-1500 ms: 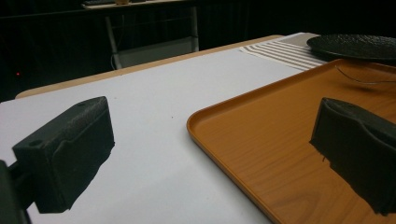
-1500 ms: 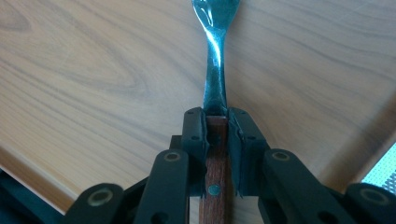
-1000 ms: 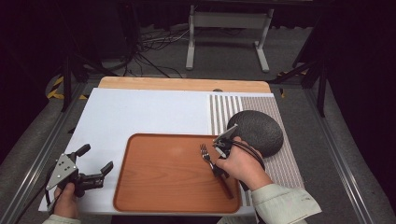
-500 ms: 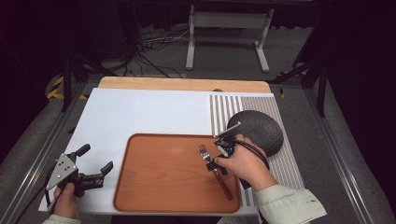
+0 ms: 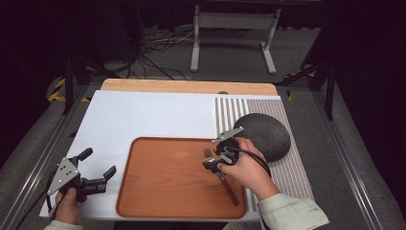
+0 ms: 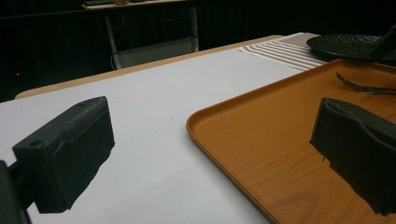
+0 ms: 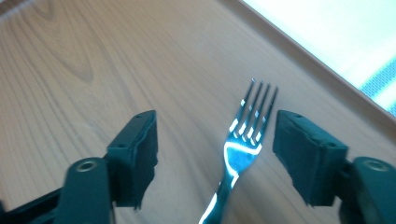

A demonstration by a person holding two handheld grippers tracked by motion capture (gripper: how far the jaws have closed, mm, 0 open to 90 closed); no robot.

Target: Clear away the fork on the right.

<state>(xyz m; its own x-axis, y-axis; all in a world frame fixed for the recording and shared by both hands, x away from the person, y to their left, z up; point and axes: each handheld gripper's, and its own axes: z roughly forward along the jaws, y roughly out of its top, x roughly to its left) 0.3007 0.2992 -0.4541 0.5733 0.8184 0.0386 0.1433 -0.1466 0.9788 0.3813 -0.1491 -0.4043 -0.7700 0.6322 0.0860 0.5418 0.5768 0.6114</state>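
Observation:
A metal fork (image 5: 209, 154) with a dark handle lies on the brown wooden tray (image 5: 163, 191), near its right side, tines pointing away from me. My right gripper (image 5: 218, 162) is low over it and open. In the right gripper view the fork's tines (image 7: 250, 123) lie between the two spread jaws of this gripper (image 7: 215, 154), which touch nothing. My left gripper (image 5: 98, 163) hovers open just left of the tray, over the white mat. In the left gripper view that gripper (image 6: 210, 154) is empty, with the tray's rim (image 6: 219, 119) and the fork (image 6: 364, 87) beyond it.
A dark round plate (image 5: 265, 134) rests on a striped placemat (image 5: 230, 112) to the right of the tray, close behind my right hand. A white mat (image 5: 143, 115) covers the left and middle of the table. A metal stand (image 5: 232, 28) is on the floor beyond the table.
My right hand has shifted only slightly over the fork. The fork, the tray and my left gripper have stayed where they were.

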